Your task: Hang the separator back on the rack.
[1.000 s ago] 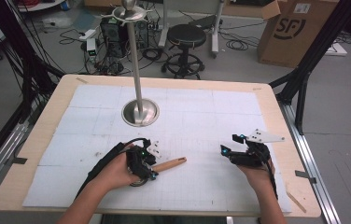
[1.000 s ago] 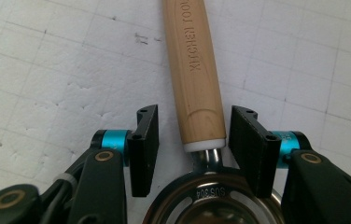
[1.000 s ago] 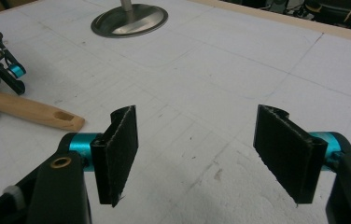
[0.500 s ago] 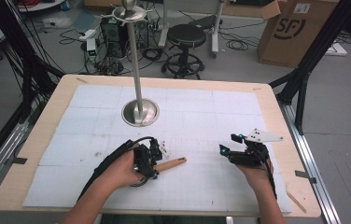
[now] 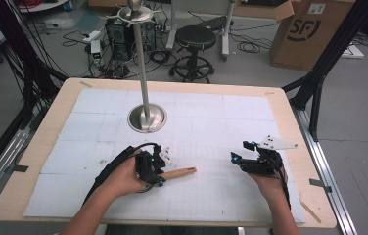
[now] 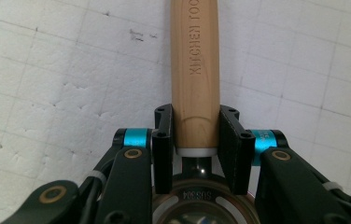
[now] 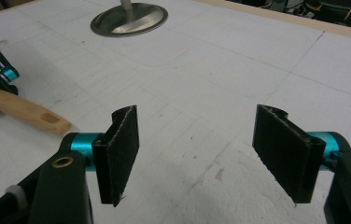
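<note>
A kitchen tool with a light wooden handle [image 5: 178, 173] lies on the white mat, handle pointing right. My left gripper [image 5: 160, 172] is shut on the handle [image 6: 195, 70] near its metal collar. Its jaws have just been closing, and both pads now press on the wood. The stamped metal part of the tool sits close under the left gripper view camera. My right gripper [image 5: 234, 159] rests at the right of the mat and points left. In its own view the right gripper [image 7: 197, 140] stands open with nothing between its pads, and the handle [image 7: 24, 112] lies far off at the left.
A metal stand with a round base [image 5: 146, 119] and a tall pole [image 5: 140, 58] rises behind the hands. The gridded white mat [image 5: 221, 117] covers most of the wooden table [image 5: 289, 112]. A cardboard box [image 5: 309, 34] and a stool [image 5: 195, 36] stand beyond it.
My left hand has shifted slightly at the handle's near end. The wooden handle and the right gripper have kept their places.
</note>
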The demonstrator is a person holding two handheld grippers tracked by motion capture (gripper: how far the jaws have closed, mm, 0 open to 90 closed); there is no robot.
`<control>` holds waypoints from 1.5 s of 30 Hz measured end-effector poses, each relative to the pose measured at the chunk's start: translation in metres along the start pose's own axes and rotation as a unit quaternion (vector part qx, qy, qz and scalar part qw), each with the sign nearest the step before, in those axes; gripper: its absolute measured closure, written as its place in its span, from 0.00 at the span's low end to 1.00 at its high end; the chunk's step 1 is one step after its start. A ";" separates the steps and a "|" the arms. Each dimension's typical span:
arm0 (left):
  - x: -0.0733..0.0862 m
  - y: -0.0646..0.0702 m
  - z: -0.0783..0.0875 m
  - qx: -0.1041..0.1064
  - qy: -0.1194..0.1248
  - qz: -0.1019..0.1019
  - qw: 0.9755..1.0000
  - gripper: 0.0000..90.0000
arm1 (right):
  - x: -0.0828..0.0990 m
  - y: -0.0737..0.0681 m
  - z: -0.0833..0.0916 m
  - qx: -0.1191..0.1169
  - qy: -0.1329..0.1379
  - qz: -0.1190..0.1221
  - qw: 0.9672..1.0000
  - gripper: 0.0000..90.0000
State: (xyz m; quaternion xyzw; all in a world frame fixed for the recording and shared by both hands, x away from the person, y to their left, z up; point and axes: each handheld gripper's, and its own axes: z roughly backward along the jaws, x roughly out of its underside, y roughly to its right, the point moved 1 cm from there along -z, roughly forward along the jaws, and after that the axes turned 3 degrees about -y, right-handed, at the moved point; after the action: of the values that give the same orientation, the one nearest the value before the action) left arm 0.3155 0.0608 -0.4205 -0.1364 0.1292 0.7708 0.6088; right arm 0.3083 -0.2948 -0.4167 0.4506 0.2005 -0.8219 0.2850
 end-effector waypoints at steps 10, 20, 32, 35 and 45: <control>0.012 -0.010 0.024 0.002 0.085 0.017 0.996 0.77 | 0.001 -0.001 -0.001 0.001 -0.003 0.001 1.000 0.34; 0.025 -0.020 0.055 0.003 0.188 0.035 0.982 0.77 | 0.001 -0.002 -0.001 -0.001 -0.003 0.001 1.000 0.34; 0.049 -0.035 0.088 -0.029 0.297 0.055 0.953 0.77 | 0.001 -0.002 -0.002 0.002 -0.003 0.006 1.000 0.34; 0.055 -0.038 0.096 -0.037 0.311 0.058 0.948 0.77 | 0.001 -0.002 -0.002 0.000 -0.002 0.005 1.000 0.34; 0.069 -0.043 0.111 -0.038 0.351 0.060 0.934 0.77 | 0.000 -0.003 -0.002 -0.002 -0.001 0.007 1.000 0.34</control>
State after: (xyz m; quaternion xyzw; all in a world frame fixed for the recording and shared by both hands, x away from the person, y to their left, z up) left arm 0.3362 0.1733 -0.3445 -0.4129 0.3134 0.7135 0.4715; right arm 0.3079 -0.2915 -0.4182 0.4504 0.1991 -0.8199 0.2920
